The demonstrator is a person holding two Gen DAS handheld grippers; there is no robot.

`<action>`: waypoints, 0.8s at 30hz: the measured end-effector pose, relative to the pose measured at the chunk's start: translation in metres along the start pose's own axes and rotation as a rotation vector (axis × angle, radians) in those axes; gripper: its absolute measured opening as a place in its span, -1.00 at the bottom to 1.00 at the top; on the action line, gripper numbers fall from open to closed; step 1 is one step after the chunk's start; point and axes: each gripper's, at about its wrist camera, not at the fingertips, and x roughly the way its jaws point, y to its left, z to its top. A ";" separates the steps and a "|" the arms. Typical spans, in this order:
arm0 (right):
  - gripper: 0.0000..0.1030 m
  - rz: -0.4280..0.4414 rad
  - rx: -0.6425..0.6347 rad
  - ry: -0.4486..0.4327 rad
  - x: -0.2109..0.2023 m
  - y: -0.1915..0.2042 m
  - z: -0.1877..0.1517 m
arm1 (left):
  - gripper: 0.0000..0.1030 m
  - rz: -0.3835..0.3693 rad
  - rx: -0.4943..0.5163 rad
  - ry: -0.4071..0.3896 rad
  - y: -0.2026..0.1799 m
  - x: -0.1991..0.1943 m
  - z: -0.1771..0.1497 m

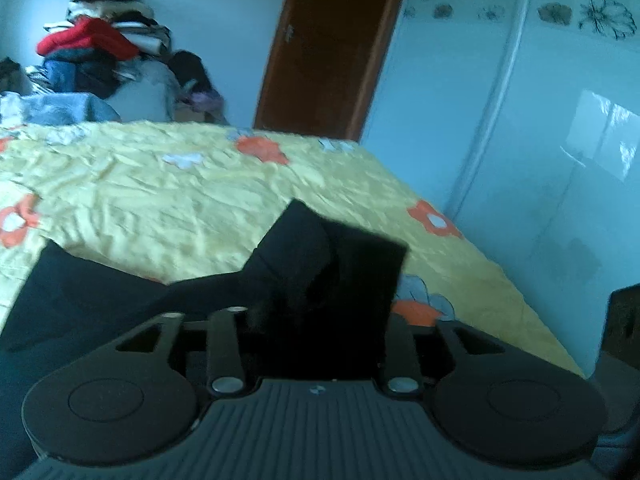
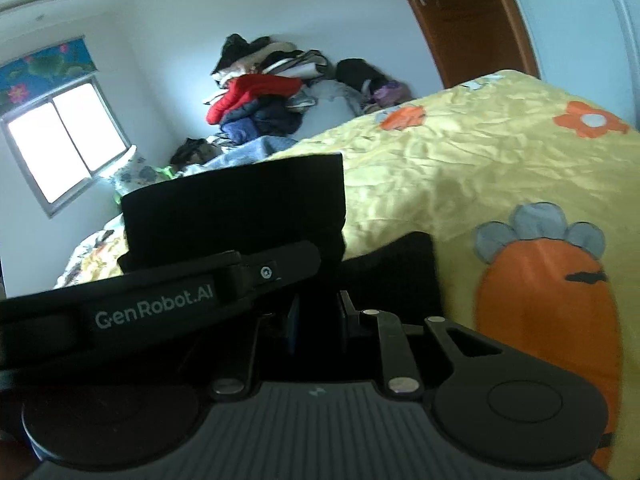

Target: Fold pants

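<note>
Black pants (image 1: 100,292) lie across the near edge of a bed (image 1: 168,196) covered in a yellow flowered spread, with 1 end of the cloth raised off the spread in each of the 2 wrist views. The left gripper (image 1: 320,308) appears clamped on a lifted flap of the dark fabric, which stands up between its fingers and hides their tips. In the right wrist view, the right gripper (image 2: 318,320) shows its 2 pads drawn narrow; dark cloth rises just beyond them, but whether the pads actually pinch it cannot be told. A strap marked GenRobot.AI (image 2: 156,312) crosses that view's lower left. A heap of clothes (image 1: 96,52) sits past the far edge of the bed, near a brown door (image 1: 336,48).

The step in hand looks to be carrying the lifted end over to make a fold. Done well, both grippers would travel level and together, keeping the held edge taut so it lands square on the cloth below, and letting go only once the layers lie flat.
</note>
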 end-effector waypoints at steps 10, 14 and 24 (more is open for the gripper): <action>-0.58 -0.278 -0.003 -0.115 -0.049 -0.048 0.012 | 0.83 -0.004 0.169 -0.059 0.012 -0.052 -0.002; -0.50 -0.115 -0.030 -0.091 -0.029 -0.032 0.030 | 0.87 0.200 0.164 -0.090 0.061 -0.058 0.016; -0.42 -0.098 -0.223 0.047 0.032 0.008 0.032 | 0.82 0.524 0.172 0.098 0.143 0.023 0.025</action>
